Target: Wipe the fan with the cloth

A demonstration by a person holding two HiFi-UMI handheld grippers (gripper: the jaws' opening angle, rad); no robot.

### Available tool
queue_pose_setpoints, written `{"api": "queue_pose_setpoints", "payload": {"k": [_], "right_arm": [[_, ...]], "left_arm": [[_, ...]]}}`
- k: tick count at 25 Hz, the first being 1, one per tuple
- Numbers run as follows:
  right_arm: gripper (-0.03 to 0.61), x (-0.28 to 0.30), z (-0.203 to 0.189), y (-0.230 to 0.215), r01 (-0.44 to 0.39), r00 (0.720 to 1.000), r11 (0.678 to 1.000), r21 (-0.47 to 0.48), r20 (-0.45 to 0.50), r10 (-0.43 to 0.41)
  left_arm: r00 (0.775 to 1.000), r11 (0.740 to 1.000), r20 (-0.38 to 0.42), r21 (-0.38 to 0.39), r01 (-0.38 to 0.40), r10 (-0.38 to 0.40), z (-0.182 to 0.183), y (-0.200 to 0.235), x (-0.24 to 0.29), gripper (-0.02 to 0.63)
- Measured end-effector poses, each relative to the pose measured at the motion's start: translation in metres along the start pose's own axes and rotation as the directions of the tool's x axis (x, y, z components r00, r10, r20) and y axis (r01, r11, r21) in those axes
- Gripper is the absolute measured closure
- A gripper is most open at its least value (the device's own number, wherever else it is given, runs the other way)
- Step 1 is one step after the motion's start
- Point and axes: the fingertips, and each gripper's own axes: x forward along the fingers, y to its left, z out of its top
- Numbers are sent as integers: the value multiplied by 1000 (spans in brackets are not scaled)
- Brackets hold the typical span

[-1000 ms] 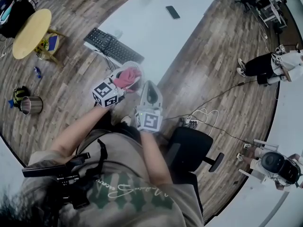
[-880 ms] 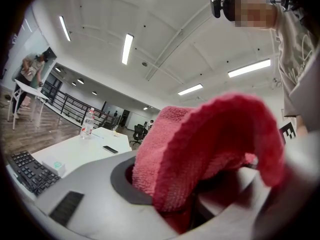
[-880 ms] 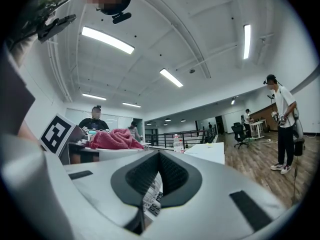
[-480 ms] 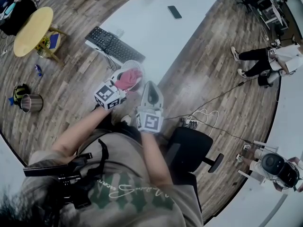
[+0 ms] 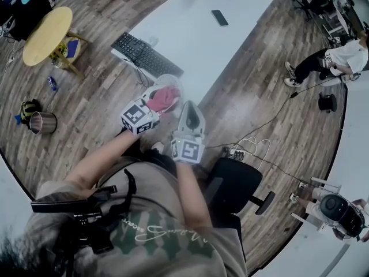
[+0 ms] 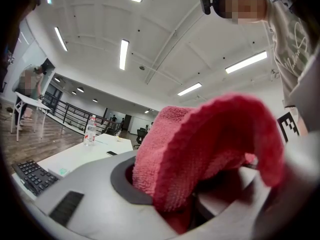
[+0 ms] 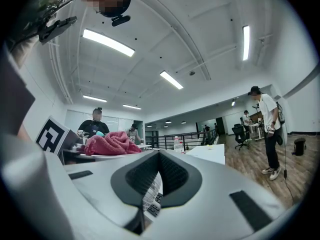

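A: Starting at the left, what is the left gripper [image 5: 165, 91] doing?

B: Its jaws stand half apart, clamped on a bunched red terry cloth [image 6: 210, 144]. The wad bulges out past the pads, I'd judge so that a soft face leads when wiping.

A: And the right gripper [image 5: 189, 111], just beside it?

B: Its jaws are pressed together with nothing between them. Through their notch only the keyboard [image 5: 147, 55] shows. It's likely kept free to steady something.

A: Where's the fan?

B: I can't find one in any view. Ahead lies the white table [image 5: 190, 33] with a phone [image 5: 219, 18], and an office chair [image 5: 236, 180] sits at the right. By my reading, wiping hasn't begun.
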Motion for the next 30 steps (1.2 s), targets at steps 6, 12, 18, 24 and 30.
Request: {"api": "queue_pose_setpoints", "payload": {"k": [6, 12, 18, 24, 30], "right_arm": [[569, 0, -3, 3, 0, 1000, 1000, -3, -5, 0], [569, 1, -4, 4, -4, 1000, 1000, -6, -17, 4], [570, 2, -8, 5, -8, 1000, 1000, 0, -30, 8], [569, 3, -7, 1, 2, 1000, 1000, 9, -31, -2], [569, -2, -13, -3, 8, 999, 1000, 14, -45, -7]], "left_arm": [[1000, 999, -3, 35, 1, -1, -4, -4, -2, 440], [1000, 999, -7, 42, -13, 13, -6, -1, -4, 443], [1000, 999, -13, 27, -20, 20, -10, 1, -7, 443], [998, 998, -18, 1, -57, 57, -18, 7, -15, 442], [997, 997, -14, -29, -72, 71, -22, 8, -19, 440]]}}
